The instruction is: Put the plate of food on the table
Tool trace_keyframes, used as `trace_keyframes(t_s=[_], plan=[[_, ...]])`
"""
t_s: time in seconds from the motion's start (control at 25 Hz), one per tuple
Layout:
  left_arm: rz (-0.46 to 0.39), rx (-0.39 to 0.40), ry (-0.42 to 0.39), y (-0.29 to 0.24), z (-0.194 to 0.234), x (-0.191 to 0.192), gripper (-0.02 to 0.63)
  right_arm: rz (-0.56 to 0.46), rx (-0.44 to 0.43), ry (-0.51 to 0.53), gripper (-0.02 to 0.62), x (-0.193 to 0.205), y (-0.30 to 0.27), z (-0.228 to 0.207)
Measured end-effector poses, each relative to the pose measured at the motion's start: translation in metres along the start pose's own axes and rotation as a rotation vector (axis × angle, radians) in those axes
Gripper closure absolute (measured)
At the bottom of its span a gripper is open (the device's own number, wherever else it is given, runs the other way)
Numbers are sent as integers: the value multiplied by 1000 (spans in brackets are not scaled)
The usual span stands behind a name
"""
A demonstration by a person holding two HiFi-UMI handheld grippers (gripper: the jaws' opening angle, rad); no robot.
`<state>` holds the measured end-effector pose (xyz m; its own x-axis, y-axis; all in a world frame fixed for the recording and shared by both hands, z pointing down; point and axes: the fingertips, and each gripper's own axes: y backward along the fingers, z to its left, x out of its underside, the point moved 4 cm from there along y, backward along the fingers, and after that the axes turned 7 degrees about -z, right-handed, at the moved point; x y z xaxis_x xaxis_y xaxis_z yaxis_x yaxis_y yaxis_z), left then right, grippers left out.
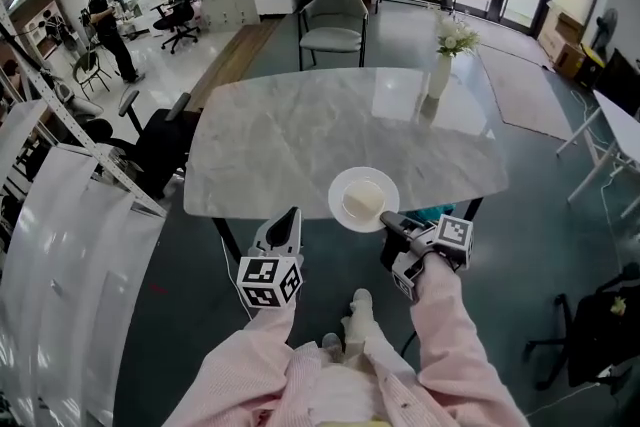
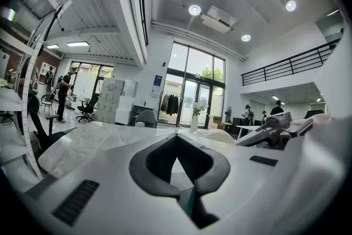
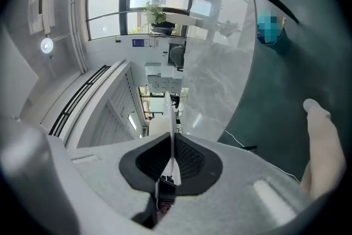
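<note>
head view: white plate (image 1: pixel 363 200) is seen in the lower middle of the frame, over the near edge of the marble table (image 1: pixel 300 135), its near part overhanging that edge. a pale block of food (image 1: pixel 363 202) lies at the plate's centre. whether the plate rests on the tabletop or is held just above it cannot be told.

right gripper (image 1: pixel 392 223): placed just right of and below the plate, jaws clamped on the plate's near right rim. right gripper view: the plate (image 3: pixel 169 118) is seen edge-on as a thin white line running up the middle of the frame, pinched between the closed dark pads of the gripper (image 3: pixel 171 159); the table (image 3: pixel 220 63) fills the upper right.

left gripper (image 1: pixel 290 220): held lower left of the plate, apart from it, tip at the table's edge. left gripper view: jaws (image 2: pixel 177 146) are brought together, nothing is held between them; the tabletop (image 2: pixel 88 146) is seen at middle left.

a vase of flowers (image 1: pixel 440 75) stands on the table's far right. a grey chair (image 1: pixel 333 20) is set beyond the far edge, upper middle.
</note>
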<state>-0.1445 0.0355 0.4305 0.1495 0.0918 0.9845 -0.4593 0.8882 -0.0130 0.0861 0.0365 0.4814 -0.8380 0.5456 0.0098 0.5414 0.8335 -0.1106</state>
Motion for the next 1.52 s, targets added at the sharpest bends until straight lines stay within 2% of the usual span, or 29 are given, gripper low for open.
trace_keyframes(t_s=[0.76,1.12,1.52], plan=[[37,-91,63,-170,73,-3,615,88,29,-17,577,-116,-164,9],[91,-136,111,-227,103,26,615,153,61,-20,577,-154,-225,-21],[222,-164,174,-289,126,72,615,170,115,14,577,-197,-283,-59]])
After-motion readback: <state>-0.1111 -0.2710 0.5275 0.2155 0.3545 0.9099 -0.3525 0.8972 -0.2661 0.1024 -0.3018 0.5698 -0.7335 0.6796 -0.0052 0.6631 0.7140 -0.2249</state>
